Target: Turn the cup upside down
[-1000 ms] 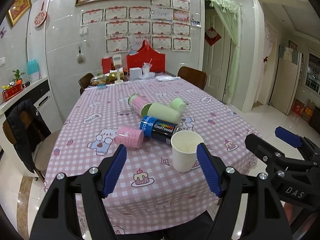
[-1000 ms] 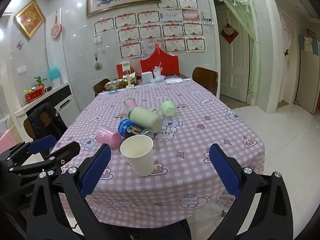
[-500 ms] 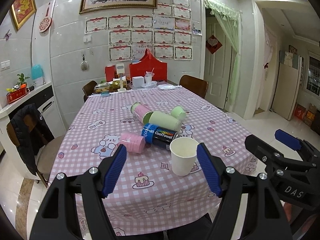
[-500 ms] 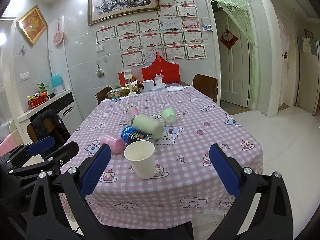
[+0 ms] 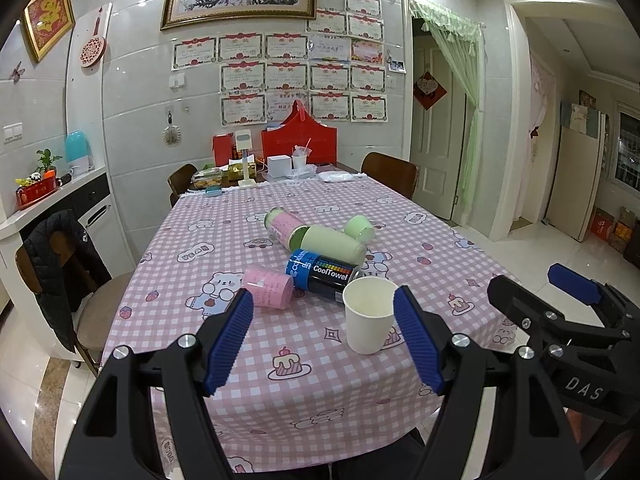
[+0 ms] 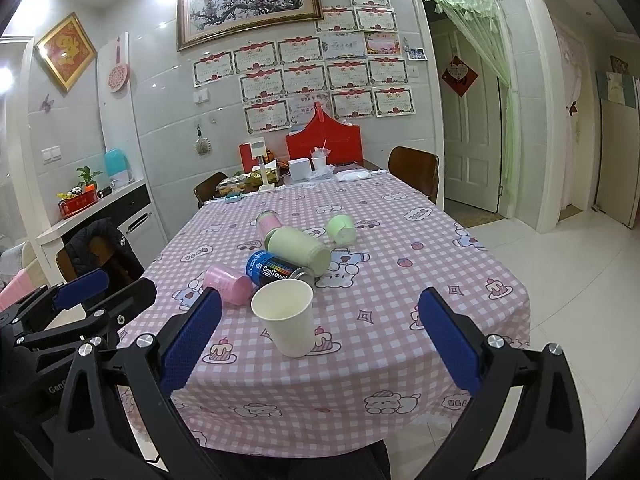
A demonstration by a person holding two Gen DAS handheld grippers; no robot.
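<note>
A white paper cup (image 5: 369, 315) stands upright, mouth up, near the front edge of the pink checked table (image 5: 224, 240); it also shows in the right wrist view (image 6: 289, 322). My left gripper (image 5: 324, 336) is open and empty, held short of the table, the cup just inside its right finger in the view. My right gripper (image 6: 320, 332) is open wide and empty, also short of the table, the cup between its fingers in the view. The right gripper also shows in the left wrist view (image 5: 560, 292).
Behind the cup lie a blue CoolTowel can (image 5: 322, 276), a pink cup (image 5: 269, 291), a large green cup (image 5: 332, 243), a small green cup (image 5: 359, 229) and a pink-green can (image 5: 282, 225). Boxes and clutter (image 5: 280, 166) sit at the far end. Chairs (image 5: 72, 280) stand around.
Both grippers have pulled back and risen a little from the table; the cup and other objects appear slightly farther and lower. Nothing on the table has moved.
</note>
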